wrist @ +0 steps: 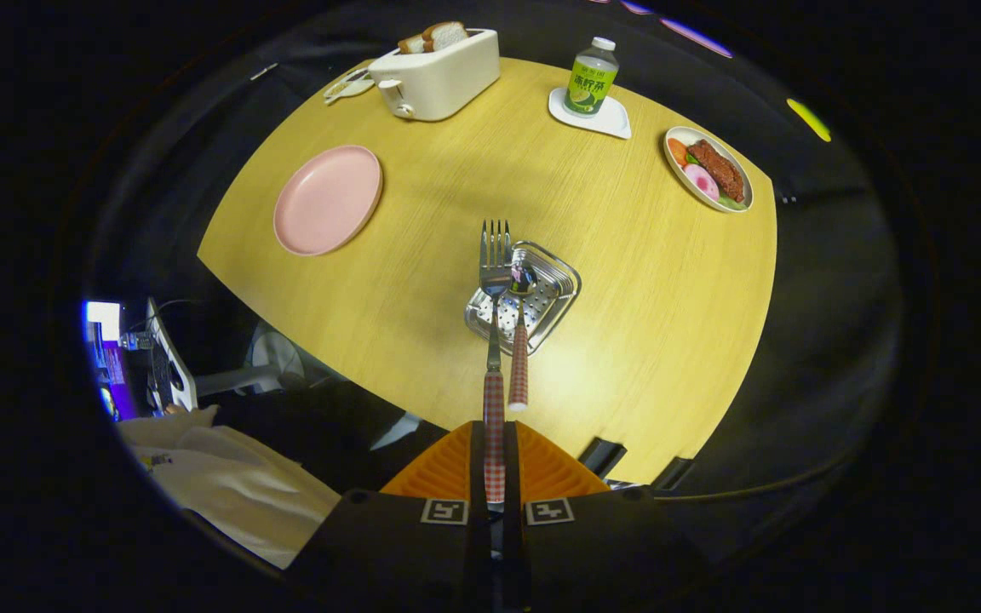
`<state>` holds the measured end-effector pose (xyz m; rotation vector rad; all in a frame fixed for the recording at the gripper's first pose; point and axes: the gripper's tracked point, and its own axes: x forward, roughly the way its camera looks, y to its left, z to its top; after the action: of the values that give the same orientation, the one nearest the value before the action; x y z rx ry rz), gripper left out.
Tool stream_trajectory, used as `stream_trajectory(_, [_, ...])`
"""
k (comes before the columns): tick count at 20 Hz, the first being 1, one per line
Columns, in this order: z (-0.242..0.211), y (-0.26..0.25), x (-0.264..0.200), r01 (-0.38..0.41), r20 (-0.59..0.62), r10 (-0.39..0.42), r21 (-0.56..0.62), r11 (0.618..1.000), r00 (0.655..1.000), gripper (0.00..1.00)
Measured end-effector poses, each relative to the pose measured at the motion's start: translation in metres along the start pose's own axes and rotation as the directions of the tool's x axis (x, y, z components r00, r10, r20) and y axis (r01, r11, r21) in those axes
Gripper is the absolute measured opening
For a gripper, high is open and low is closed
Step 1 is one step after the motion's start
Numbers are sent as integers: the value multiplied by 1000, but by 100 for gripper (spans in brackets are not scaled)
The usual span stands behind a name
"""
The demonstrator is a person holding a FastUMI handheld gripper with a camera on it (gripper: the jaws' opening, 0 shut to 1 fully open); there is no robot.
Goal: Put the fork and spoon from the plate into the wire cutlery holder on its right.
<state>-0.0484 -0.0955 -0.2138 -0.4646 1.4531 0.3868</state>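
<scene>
Gripper view: the gripper (495, 460) has its fingers closed on the checked handle of the fork (495, 281), tines pointing forward and away, high over the wooden table (644, 340). The spoon (519, 340) stands in the wire cutlery holder (559, 294) just ahead of and below the fingers, bowl up, its checked handle leaning back toward the gripper (whether the handle end rests on the holder's rim or hangs past it I cannot tell). The pink plate (327, 200) lies well off to the left of the holder, and neither utensil is on it.

So the spoon looks done and the fork is the step in hand. To do it well, I would bring the fork's tines over the open part of the holder beside the spoon, not onto it, then lower before letting go, since a drop from up here could bounce the fork out or knock the spoon loose. The holder looks light and may slide if the fork is pushed against its wall. Releasing only once the fork's weight sits inside seems safest.
</scene>
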Motion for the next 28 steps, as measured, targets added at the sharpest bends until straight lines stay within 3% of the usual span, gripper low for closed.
stream_trajectory(7, [-7,-33,20,2,-214,-33,-144,990,976,10])
stream_trajectory(11, [3,-34,31,-64,-316,24,-115,991,948,10])
stream_trajectory(17, [18,-40,49,-94,-433,62,-53,994,899,10])
stream_trajectory(22, [31,-33,61,-109,-441,95,-6,994,892,12])
stream_trajectory(24, [39,-30,57,-118,-427,111,9,993,897,16])
stream_trajectory(28, [51,-26,48,-140,-360,138,19,990,923,57])
